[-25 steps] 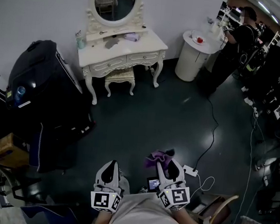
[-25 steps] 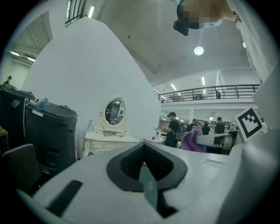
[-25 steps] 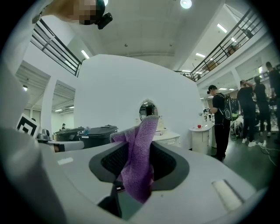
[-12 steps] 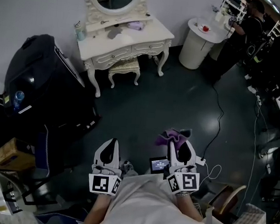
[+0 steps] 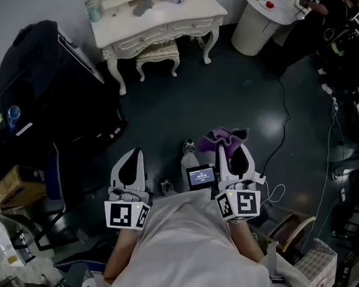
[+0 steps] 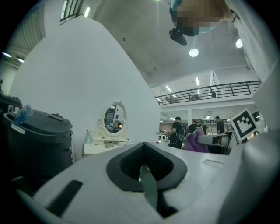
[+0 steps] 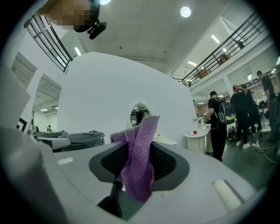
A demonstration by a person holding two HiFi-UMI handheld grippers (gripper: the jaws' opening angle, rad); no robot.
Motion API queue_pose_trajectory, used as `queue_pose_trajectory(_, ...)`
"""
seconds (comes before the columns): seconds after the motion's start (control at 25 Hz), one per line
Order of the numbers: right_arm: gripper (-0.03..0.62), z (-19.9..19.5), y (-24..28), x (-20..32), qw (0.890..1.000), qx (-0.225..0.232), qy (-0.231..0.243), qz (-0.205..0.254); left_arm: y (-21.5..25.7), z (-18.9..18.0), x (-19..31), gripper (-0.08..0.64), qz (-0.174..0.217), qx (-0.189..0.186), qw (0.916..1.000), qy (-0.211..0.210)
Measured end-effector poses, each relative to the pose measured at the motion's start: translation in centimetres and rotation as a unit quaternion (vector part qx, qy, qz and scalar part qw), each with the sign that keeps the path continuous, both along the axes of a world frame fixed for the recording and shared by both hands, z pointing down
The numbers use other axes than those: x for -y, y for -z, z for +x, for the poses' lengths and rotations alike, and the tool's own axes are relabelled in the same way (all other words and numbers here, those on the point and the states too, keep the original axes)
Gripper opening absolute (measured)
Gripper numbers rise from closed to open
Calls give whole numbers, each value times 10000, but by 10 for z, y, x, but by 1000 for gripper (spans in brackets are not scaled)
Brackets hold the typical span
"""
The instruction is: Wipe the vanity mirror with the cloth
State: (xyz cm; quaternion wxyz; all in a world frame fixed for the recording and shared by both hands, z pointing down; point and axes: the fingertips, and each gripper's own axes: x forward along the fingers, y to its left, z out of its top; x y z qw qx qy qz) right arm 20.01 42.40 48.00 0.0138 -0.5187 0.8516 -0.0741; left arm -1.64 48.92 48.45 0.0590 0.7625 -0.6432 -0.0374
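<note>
The oval vanity mirror [image 6: 114,119] in its white carved frame stands far ahead on a white dressing table [image 5: 154,16]; the head view cuts the mirror off at its top edge. In the right gripper view the mirror [image 7: 139,116] peeks over the purple cloth [image 7: 140,153]. My right gripper [image 5: 232,147] is shut on that cloth [image 5: 225,137], which sticks up between its jaws. My left gripper [image 5: 130,153] is held low near my body, its jaws [image 6: 146,166] together with nothing in them. Both are several steps from the table.
A big black suitcase [image 5: 40,90] stands at the left, with a cardboard box [image 5: 16,194] nearer me. A stool [image 5: 157,53] is tucked under the table. A round white side table [image 5: 259,15], people [image 5: 339,35] and a floor cable [image 5: 288,118] are on the right.
The dressing table has slid up the head view and the mirror has left the frame. Both grippers stay close to my body, the right one still holding the cloth.
</note>
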Motion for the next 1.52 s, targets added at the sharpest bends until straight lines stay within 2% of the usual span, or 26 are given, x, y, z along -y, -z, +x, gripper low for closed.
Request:
queue_pose_trajectory(0.32, 166, -32, -6, 76, 9990, 36, 447, -14, -5, -21, 56, 2, -71, 87, 9993, 355)
queue_pose_trajectory(0.52, 167, -45, -13, 137, 9968, 133, 782, -62, -11, -27, 109, 2, -162, 125, 9973, 698)
queue_pose_trajectory(0.72, 167, -51, -15, 203, 9920, 188, 1241, -138, 0, -18, 178, 2, -108, 155, 9954, 936)
queue_pose_trajectory(0.92, 167, -40, -4, 252, 9873, 345, 1553, -32, 5, 5, 236, 2, -66, 58, 9951, 983)
queue_pose_trajectory(1.16, 167, -22, -17, 306, 9895, 283, 1397, -237, -6, 31, 292, 3, -242, 95, 9965, 793)
queue_pose_trajectory(1.52, 167, -25, -29, 366, 9921, 221, 1161, -431, -11, 21, 352, 3, -293, 27, 9968, 748)
